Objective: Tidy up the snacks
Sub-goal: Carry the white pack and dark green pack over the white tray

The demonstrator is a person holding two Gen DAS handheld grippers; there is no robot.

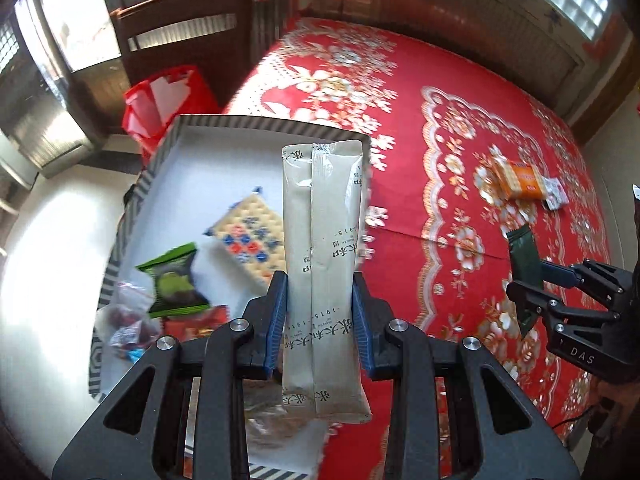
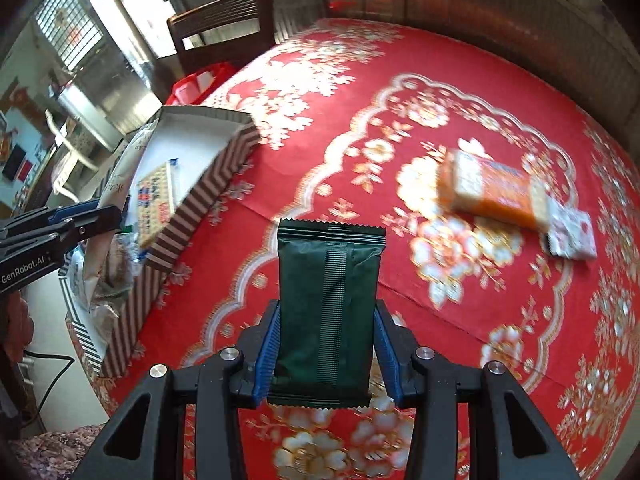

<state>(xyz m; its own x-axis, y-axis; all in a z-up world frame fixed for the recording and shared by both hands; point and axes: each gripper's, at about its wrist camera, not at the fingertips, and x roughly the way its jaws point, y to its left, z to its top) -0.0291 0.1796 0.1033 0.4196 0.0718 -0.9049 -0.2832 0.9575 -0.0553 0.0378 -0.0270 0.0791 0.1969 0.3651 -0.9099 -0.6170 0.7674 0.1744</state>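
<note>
My left gripper (image 1: 319, 312) is shut on a long beige snack packet (image 1: 322, 264) and holds it over the right side of a striped box (image 1: 240, 122) with a white floor. The box holds a cracker pack (image 1: 250, 236), a green-wrapped snack (image 1: 174, 282) and several small sweets. My right gripper (image 2: 326, 344) is shut on a dark green packet (image 2: 330, 304) above the red floral tablecloth (image 2: 360, 140). It also shows in the left wrist view (image 1: 532, 280). An orange biscuit pack (image 2: 496, 194) and a small white-red packet (image 2: 572, 236) lie on the cloth to the right.
The striped box (image 2: 200, 200) sits at the table's left edge. A wooden chair (image 1: 180, 20) and a red bag (image 1: 168, 100) stand beyond the box. Windows are behind the table.
</note>
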